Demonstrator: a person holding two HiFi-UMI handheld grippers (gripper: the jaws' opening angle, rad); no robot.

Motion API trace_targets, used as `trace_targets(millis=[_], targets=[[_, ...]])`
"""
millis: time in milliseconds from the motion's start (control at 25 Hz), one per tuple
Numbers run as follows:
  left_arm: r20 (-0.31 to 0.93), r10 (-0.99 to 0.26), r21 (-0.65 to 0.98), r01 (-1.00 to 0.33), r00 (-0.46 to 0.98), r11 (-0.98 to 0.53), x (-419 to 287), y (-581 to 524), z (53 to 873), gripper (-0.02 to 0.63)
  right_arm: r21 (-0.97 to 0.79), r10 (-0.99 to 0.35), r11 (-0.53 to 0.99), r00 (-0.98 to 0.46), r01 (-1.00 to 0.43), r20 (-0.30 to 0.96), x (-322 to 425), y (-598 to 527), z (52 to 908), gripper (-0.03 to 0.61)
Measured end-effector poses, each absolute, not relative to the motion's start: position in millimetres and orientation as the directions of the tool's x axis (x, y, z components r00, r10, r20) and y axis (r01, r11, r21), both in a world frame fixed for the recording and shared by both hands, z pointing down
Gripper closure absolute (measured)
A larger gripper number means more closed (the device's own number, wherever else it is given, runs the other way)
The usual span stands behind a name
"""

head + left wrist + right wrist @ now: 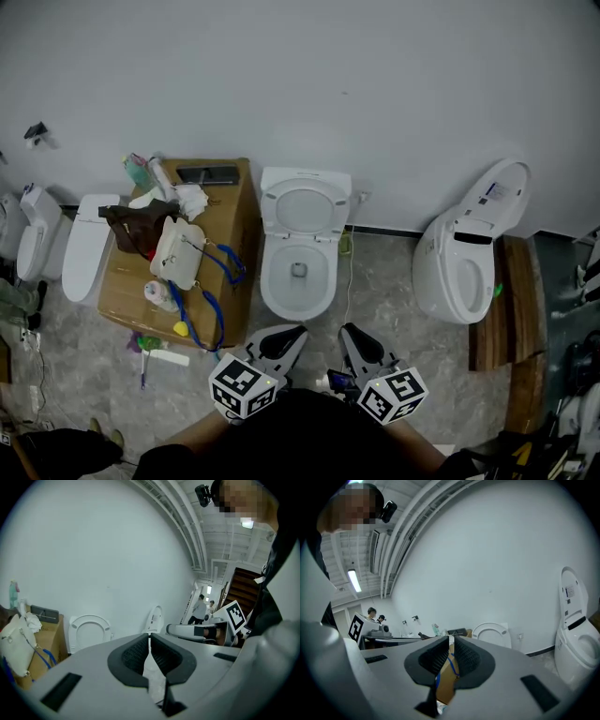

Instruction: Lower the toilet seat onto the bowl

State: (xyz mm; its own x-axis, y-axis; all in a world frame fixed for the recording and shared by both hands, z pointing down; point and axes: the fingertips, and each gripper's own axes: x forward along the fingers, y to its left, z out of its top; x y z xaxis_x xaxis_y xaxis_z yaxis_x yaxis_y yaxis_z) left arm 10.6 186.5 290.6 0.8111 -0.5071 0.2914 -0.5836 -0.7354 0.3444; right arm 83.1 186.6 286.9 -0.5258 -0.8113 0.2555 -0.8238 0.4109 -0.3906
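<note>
A white toilet stands against the wall in the middle of the head view. Its seat (305,202) is raised upright against the wall above the open bowl (281,298). Both grippers hover low in front of the bowl, apart from it and side by side. My left gripper (300,330) is shut with nothing between its jaws. My right gripper (345,330) is also shut and empty. In the left gripper view, the raised seat (89,630) shows to the left of the gripper (149,637). In the right gripper view, the seat (491,632) lies to the right of the gripper (451,640).
A cardboard box (232,220) strewn with bags, bottles and blue cords stands just left of the toilet. Another toilet (464,262) with its lid up sits to the right beside wooden planks (511,309). More toilets (84,244) stand far left. Two people (201,609) stand in a distant doorway.
</note>
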Motion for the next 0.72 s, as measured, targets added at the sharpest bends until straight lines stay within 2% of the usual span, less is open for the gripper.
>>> trace_targets(millis=[280,720], targets=[[0.272,-0.468,0.341,-0.539,0.841,-0.77,-28.0,137.0,290.7,0.592,-0.393,-0.829,0.357,-0.482,-0.847,0.285,45.6,137.4,290.5,0.523],[0.261,-0.451,0.42,-0.521,0.853,-0.743,-69.3,86.4,306.3,0.592,-0.371,-0.828,0.31,-0.441,-0.875,0.347,11.7,97.5,297.6,0.523]])
